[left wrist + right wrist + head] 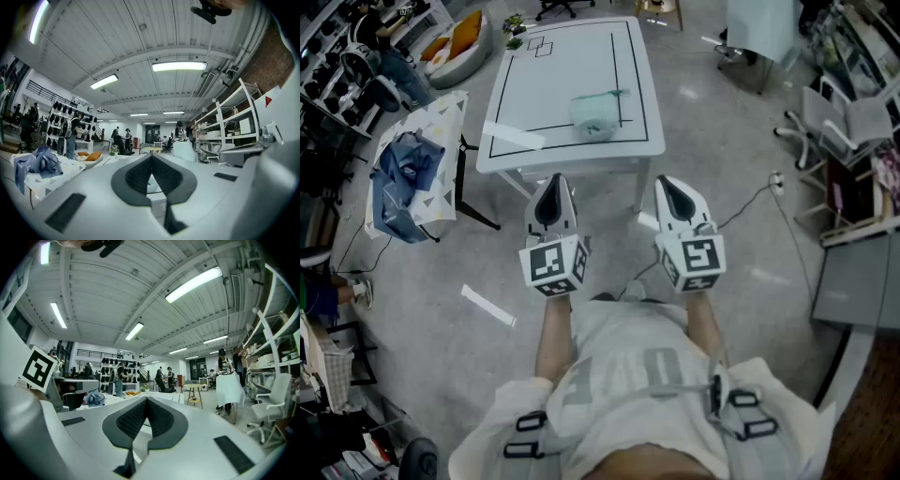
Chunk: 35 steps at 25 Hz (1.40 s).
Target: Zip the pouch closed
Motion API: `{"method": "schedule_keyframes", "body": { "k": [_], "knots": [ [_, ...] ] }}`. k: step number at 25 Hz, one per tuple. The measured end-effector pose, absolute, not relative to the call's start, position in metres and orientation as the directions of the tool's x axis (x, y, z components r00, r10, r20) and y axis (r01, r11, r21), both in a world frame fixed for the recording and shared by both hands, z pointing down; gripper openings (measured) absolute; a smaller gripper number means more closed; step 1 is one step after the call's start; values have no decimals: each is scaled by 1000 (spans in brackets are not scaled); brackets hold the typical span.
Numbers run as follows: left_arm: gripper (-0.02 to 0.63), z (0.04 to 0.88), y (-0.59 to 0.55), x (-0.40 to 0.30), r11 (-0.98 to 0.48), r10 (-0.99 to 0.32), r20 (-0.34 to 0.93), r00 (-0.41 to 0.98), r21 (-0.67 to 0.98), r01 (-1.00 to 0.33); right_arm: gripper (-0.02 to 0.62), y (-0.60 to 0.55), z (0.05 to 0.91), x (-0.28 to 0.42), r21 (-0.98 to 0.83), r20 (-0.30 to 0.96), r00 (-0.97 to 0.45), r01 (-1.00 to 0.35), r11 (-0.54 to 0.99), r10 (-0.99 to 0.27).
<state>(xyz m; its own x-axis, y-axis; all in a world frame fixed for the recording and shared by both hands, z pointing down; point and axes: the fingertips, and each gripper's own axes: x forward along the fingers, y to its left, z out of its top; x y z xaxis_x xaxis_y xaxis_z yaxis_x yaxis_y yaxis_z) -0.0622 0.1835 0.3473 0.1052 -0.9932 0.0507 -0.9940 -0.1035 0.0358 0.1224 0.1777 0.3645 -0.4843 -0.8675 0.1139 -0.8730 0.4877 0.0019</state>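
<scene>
A pale green pouch (596, 114) lies on the white table (562, 70), near its right side. My left gripper (551, 187) and right gripper (671, 191) hang side by side in front of the table's near edge, well short of the pouch, both pointing level towards it. Both are shut with nothing between the jaws. In the left gripper view the left gripper (151, 161) has its dark pads meeting, and the right gripper (146, 404) looks the same in the right gripper view. The pouch is hidden behind the jaws in both gripper views.
A white strip (512, 136) lies on the table's near left. A small side table (417, 164) with blue cloth (405, 178) stands left. A white strip (487, 306) lies on the floor. Chairs (839, 122) and a desk (861, 281) stand right. People stand far off in the room.
</scene>
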Motion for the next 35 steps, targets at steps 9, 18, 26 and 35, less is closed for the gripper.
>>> {"method": "schedule_keyframes", "body": {
  "k": [9, 18, 26, 35],
  "knots": [
    [6, 349, 189, -57, -91, -993, 68, 93, 26, -995, 6, 180, 364, 123, -7, 114, -533, -844, 536, -838],
    [8, 356, 204, -46, -78, -993, 81, 81, 39, -996, 8, 191, 378, 127, -83, 116, -581, -814, 575, -806],
    [6, 357, 197, -44, -78, -993, 89, 81, 38, -996, 8, 179, 386, 116, -107, 148, -588, -809, 579, -795],
    [8, 357, 136, -58, -90, -993, 75, 94, 61, -994, 8, 134, 386, 115, -43, 154, -566, -823, 567, -810]
  ]
}}
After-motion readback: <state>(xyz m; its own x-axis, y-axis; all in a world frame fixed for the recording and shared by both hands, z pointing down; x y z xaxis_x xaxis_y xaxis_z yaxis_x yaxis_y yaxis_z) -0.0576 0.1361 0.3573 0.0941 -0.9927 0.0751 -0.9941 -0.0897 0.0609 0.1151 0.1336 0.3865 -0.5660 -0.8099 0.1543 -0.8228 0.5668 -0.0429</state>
